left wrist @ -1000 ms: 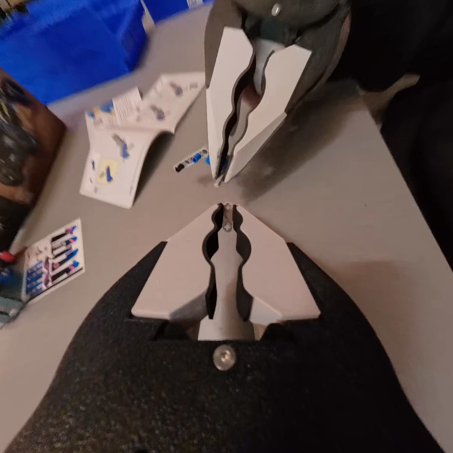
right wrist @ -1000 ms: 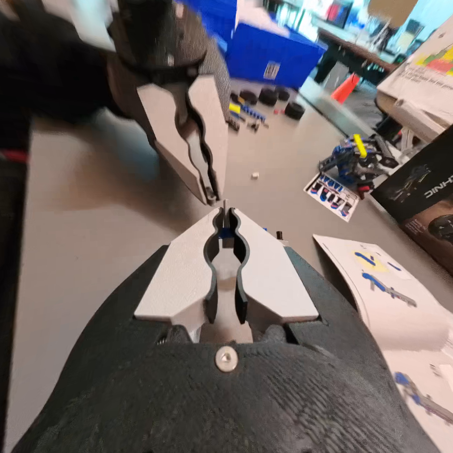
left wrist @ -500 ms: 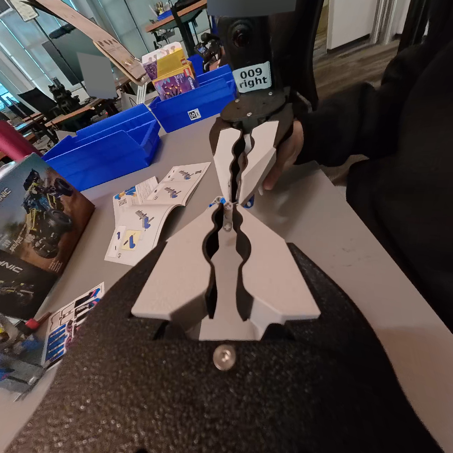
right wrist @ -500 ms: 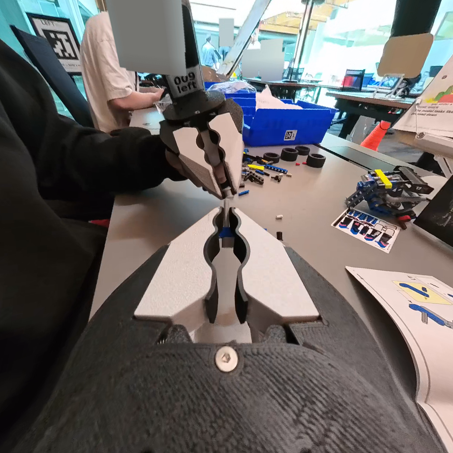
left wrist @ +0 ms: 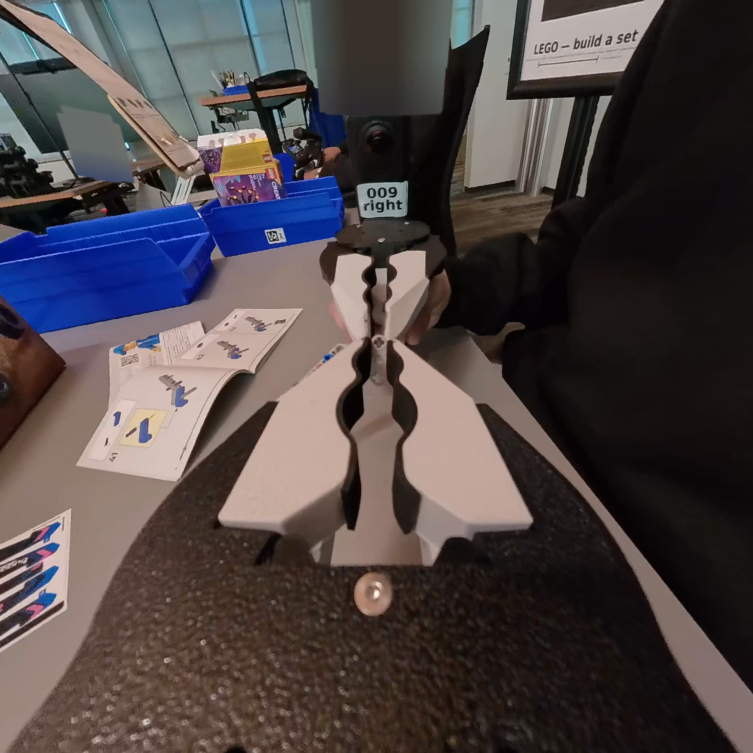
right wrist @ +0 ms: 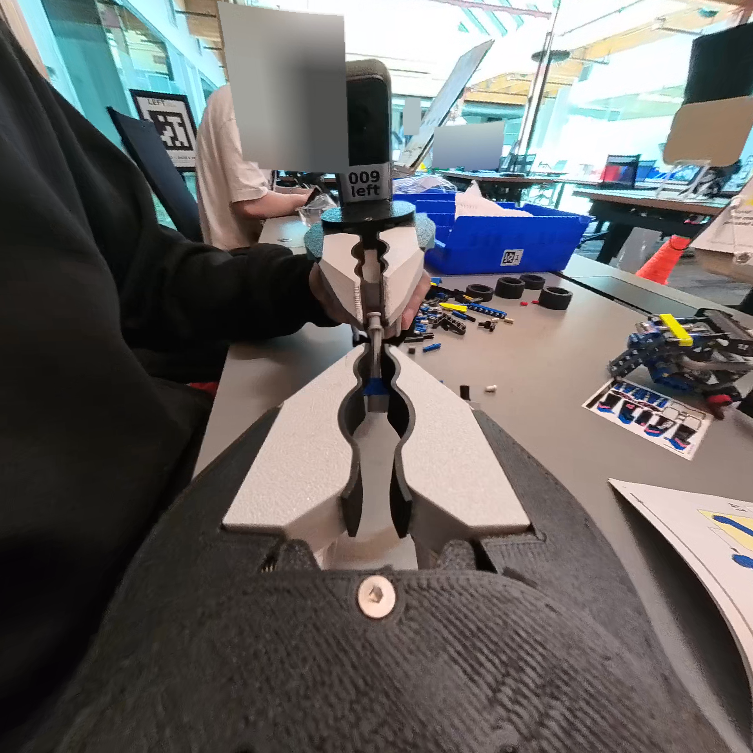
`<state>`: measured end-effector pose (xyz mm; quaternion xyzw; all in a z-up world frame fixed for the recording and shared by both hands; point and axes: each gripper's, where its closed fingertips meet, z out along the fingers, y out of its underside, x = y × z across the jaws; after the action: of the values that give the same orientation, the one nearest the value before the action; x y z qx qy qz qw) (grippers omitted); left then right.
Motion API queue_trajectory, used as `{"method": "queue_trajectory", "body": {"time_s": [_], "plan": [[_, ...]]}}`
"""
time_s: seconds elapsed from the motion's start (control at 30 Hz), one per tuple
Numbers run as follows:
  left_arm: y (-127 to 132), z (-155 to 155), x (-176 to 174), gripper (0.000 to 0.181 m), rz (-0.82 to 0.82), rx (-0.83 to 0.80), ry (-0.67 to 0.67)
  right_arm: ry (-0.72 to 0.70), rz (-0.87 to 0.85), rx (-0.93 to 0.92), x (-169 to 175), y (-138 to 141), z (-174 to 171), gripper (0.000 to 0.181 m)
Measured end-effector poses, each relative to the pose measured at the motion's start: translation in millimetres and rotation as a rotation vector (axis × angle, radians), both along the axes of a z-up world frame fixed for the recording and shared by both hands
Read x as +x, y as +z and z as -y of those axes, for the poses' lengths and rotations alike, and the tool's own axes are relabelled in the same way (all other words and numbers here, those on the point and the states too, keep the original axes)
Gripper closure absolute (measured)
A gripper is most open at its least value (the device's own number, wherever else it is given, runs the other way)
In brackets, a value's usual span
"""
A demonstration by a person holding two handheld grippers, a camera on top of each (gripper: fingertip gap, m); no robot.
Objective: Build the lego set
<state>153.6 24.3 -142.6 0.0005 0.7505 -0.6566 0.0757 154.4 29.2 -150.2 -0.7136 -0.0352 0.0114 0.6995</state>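
My left gripper (left wrist: 377,349) is shut on a small light grey lego piece (left wrist: 378,360) held upright between its tips. My right gripper (right wrist: 375,348) is shut on a thin grey axle (right wrist: 375,362) with a blue piece (right wrist: 374,389) at its base. The two grippers face each other tip to tip above the grey table (right wrist: 529,366). The right gripper (left wrist: 375,332) shows in the left wrist view just beyond the grey piece. The left gripper (right wrist: 373,326) shows in the right wrist view with the grey piece (right wrist: 373,320) at the axle's end.
An open instruction booklet (left wrist: 195,391), a sticker sheet (left wrist: 28,570) and blue bins (left wrist: 102,265) lie to one side. A partly built blue model (right wrist: 692,350), loose pieces (right wrist: 456,313) and black tyres (right wrist: 517,289) lie on the other. A person's black sleeves flank both grippers. My left and right fingertips are right by each other. From either gripper's tips it is about 30 cm to the partly built blue model (right wrist: 692,350).
Both grippers have risen from pointing down at the table to level. Their tips have come together, so the grey piece now meets the axle's end.
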Motion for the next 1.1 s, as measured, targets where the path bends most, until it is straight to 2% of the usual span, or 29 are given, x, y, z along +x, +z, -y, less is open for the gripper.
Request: {"method": "queue_trajectory", "body": {"time_s": [0.33, 0.5, 0.6, 0.73, 0.8, 0.87, 0.93, 1.03, 1.1], "plan": [[2, 2, -9, 0.177, 0.004, 0.033, -0.064, 0.091, -0.098, 0.042, -10, 7, 0, 0.178], [0, 2, -11, 0.177, 0.022, 0.131, -0.075, 0.101, -0.102, 0.028, -12, 5, -1, 0.178], [-1, 1, -7, 0.177, -0.013, 0.117, -0.064, 0.078, -0.112, 0.026, -8, 5, -2, 0.179], [-14, -1, 0, 0.177, -0.006, 0.119, -0.023, 0.035, -0.07, -0.072, -2, -8, -5, 0.178], [-21, -1, 1, 0.177, -0.008, 0.152, -0.012, 0.042, -0.067, -0.119, -3, -15, -5, 0.172], [-35, -3, 5, 0.177, 0.006, 0.237, 0.01, 0.036, -0.052, -0.185, -2, -23, -2, 0.16], [-50, -3, 7, 0.177, 0.02, 0.343, 0.022, 0.023, -0.046, -0.241, -1, -27, 3, 0.157], [-64, 0, 8, 0.177, 0.017, 0.454, 0.022, -0.109, -0.14, -0.393, 18, -45, 17, 0.169], [-70, 1, 11, 0.177, 0.022, 0.511, 0.031, -0.157, -0.276, -0.49, 23, -62, 24, 0.163]]}}
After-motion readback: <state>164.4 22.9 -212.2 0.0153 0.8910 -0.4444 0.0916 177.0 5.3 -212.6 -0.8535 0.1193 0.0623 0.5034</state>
